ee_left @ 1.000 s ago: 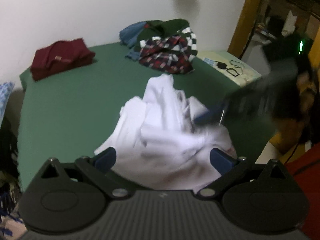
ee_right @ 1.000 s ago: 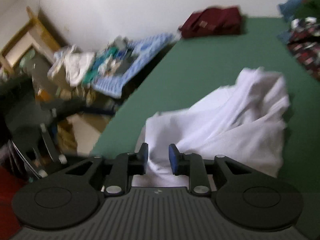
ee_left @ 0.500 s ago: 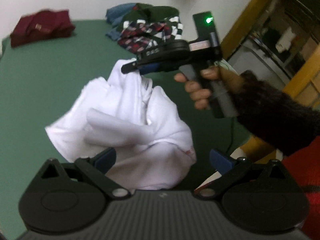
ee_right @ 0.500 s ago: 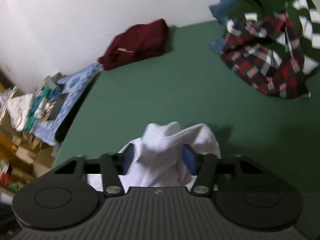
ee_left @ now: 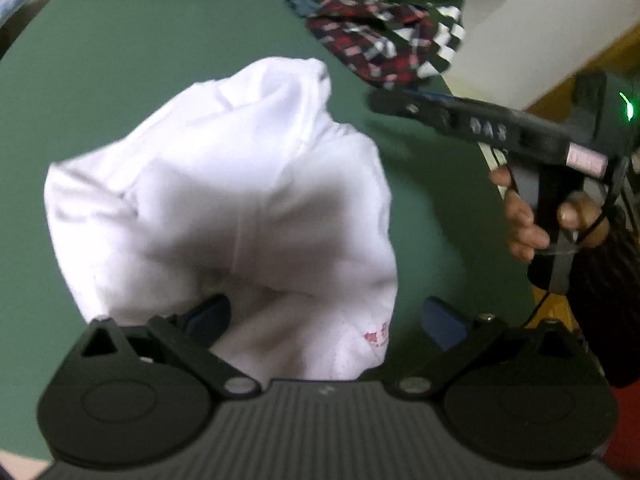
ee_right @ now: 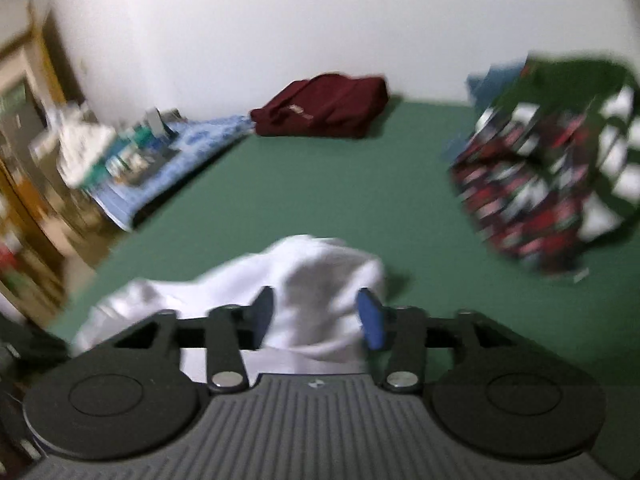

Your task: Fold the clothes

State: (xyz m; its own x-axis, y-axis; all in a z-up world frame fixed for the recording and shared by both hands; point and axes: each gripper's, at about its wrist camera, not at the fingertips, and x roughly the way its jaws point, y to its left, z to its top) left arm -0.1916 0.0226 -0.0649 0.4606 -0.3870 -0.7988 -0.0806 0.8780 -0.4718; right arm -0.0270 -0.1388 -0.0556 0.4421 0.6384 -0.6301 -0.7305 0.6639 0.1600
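A crumpled white garment (ee_left: 224,208) fills the centre of the left wrist frame on the green desk (ee_left: 100,72). The left tool (ee_left: 326,318) gapes wide around its near edge, gripping nothing. The right tool (ee_right: 316,316) stands half open, apparently over the cloth, though blur obscures contact.

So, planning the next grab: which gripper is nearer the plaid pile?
Right. The right gripper hovers just short of the plaid pile; the left gripper sits back over the white shirt.
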